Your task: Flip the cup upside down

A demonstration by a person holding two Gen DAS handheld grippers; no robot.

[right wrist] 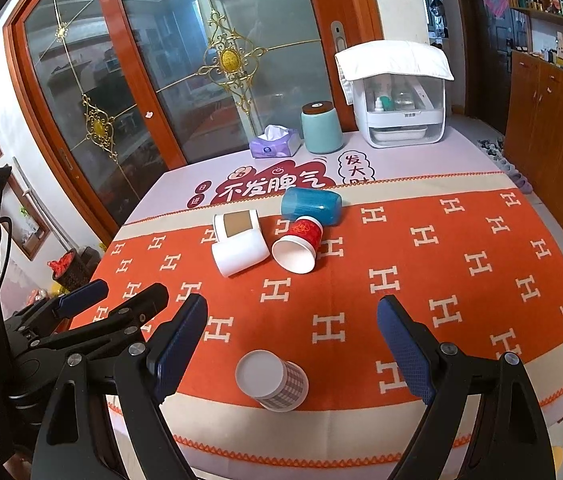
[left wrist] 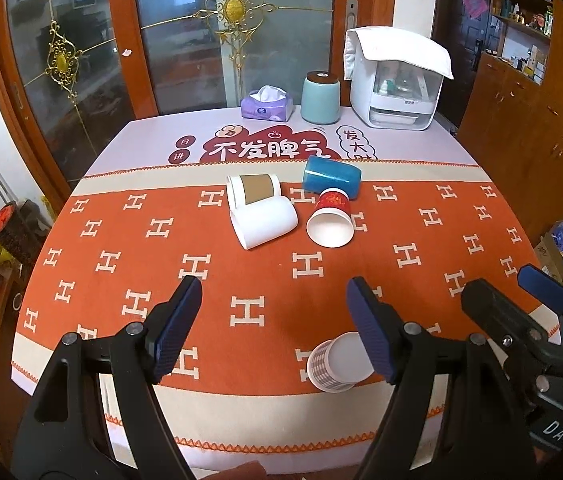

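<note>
At the near left of the desk (left wrist: 421, 200), your left gripper (left wrist: 273, 328) hovers with its jaws spread wide and nothing between them; likely parked, since no cup lies straight ahead of it. Far of it, mid-desk, four cups lie on their sides in a cluster: the brown-sleeved cup (left wrist: 252, 189) touching the white cup (left wrist: 263, 222), then the red cup (left wrist: 329, 218) with its mouth toward you, its base against the blue cup (left wrist: 331, 178). None is flipped yet. Right of your left gripper, near the desk's near edge, the checkered cup (right wrist: 273, 380) stands apart from the others, mouth down so far as the plain white disc on top suggests; I cannot be certain. Your right gripper (right wrist: 291, 344) hangs over it, jaws wide, empty, straddling but not touching. Judgement: the cluster is next, and the red cup's open mouth offers the readiest rim grasp.
</note>
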